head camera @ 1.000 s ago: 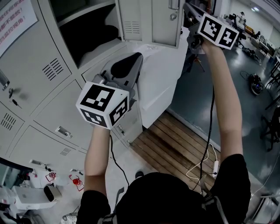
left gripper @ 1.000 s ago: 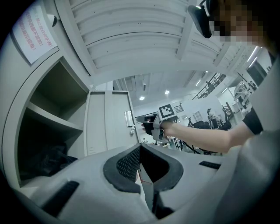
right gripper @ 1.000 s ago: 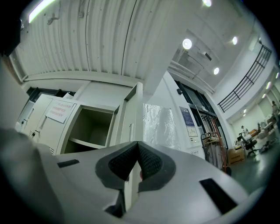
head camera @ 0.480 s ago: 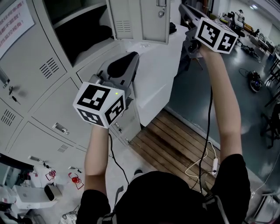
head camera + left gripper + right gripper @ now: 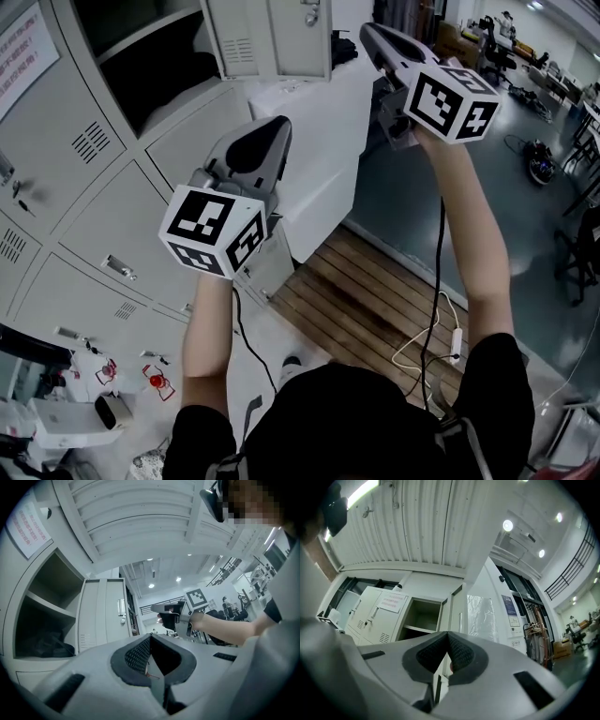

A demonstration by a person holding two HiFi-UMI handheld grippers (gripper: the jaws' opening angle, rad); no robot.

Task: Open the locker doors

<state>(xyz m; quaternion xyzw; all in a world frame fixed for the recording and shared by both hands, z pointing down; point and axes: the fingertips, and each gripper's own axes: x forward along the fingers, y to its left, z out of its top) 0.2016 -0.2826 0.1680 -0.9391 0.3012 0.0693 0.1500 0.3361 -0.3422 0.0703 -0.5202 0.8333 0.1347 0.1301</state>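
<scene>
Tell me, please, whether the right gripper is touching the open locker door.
Apart. The left gripper view shows a strip of background between the right gripper and the open locker door; the head view agrees.

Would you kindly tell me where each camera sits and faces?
Head view: on the person's head, looking steeply down at lockers; shows forearms, left gripper, right gripper.
Left gripper view: on that gripper, facing the open locker; shows shut jaws, right forearm.
Right gripper view: on that gripper, tilted up at lockers; shows shut jaws.
All share the open locker.
</scene>
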